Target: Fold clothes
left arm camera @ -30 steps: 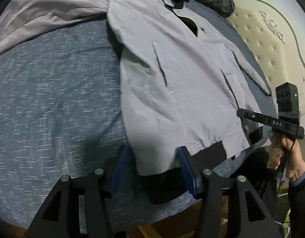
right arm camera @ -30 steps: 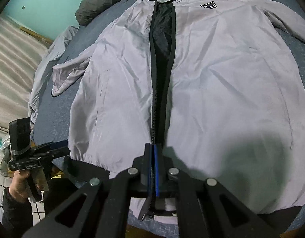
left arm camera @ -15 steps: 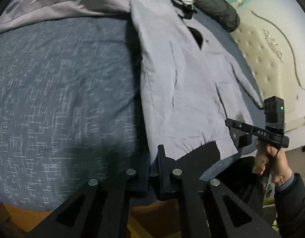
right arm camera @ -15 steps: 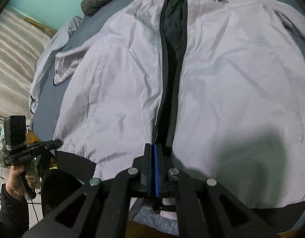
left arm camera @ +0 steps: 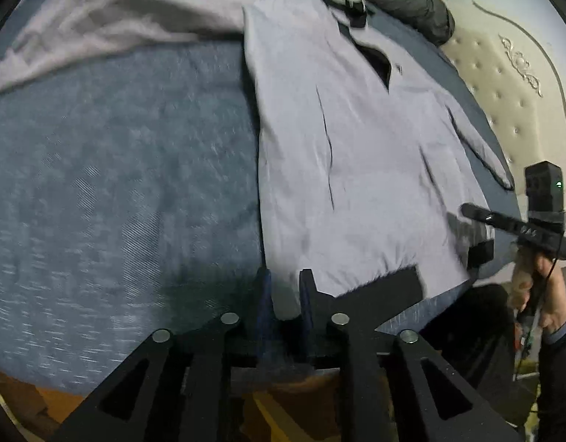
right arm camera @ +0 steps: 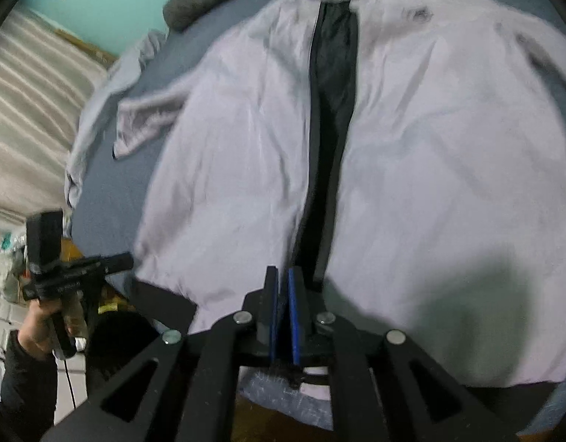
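Now both jaws pinch the grey jacket's (right arm camera: pixel 430 169) hem.

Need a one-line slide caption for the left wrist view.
Left gripper pinches the hem corner of a pale grey zip-up jacket spread on a blue-grey bedspread.

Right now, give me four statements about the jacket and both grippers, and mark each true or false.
1. The jacket lies spread on the bed. True.
2. The jacket is zipped up to the collar. False: its front stands open, showing dark lining.
3. The left gripper has the hem's corner between its fingers. True.
4. The right gripper is wide open above a sleeve. False: it is nearly closed at the hem by the zipper.
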Available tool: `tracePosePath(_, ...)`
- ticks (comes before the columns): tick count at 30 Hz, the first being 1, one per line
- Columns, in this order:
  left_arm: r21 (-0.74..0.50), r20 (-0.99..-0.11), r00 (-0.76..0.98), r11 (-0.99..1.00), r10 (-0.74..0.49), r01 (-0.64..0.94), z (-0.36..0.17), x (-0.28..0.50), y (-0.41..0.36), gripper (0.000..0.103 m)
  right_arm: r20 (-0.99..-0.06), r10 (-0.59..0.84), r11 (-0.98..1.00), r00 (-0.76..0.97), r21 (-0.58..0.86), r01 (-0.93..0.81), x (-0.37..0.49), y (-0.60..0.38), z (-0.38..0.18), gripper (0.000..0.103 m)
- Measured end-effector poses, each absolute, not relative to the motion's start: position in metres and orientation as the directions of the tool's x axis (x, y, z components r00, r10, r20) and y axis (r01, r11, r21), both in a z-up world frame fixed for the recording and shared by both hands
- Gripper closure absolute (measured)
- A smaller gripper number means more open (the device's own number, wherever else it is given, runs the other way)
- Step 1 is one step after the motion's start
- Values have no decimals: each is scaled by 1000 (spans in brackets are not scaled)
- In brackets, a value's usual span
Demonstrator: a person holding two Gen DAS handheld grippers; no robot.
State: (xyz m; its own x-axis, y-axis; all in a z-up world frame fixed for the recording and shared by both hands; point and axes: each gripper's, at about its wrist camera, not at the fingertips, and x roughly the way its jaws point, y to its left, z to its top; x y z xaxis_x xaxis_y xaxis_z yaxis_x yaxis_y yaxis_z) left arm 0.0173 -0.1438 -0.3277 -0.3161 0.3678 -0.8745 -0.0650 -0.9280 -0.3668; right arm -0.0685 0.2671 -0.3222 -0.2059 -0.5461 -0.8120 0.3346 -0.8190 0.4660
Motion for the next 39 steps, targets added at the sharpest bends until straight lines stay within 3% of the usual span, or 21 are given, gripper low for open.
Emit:
tracePosePath(2,-343,-864,-371,-937,341,-63,-312,13,-151,66,-800,-551,-820,-236,469,327,-75,276,-311,89)
tracePosePath(6,-305,-841,-447,-949,305,-75,-295,-7,-162,64,-802,-520,-850,-294,452,271,-104,292,-298,77)
tracePosePath(11,-295,-815,-496,-951,299,-89,-289,-41,-148,64,-792,-517,-855,-325,455,251,-139,292,-294,75)
tracePosePath(29,-258,-781,-566,-962,264,-93,-353,-129,-101,63,-829,-478,-860,-289,376,344,-275,189,-342,74)
tracePosePath(31,-244,-788,-559,-964,260,-105,-362,-131,-99,63,-835,-476,-857,-277,369,360,-289,176,-347,71)
tracePosePath(33,-244,-790,-551,-962,268,-118,-367,-132,-98,63,-844,-472,-856,-256,370,361,-300,167,-355,55)
tracePosePath(39,-274,-780,-550,-953,299,-130,-371,-134,-99,63,-845,-478,-852,-241,378,363,-318,150,-369,55)
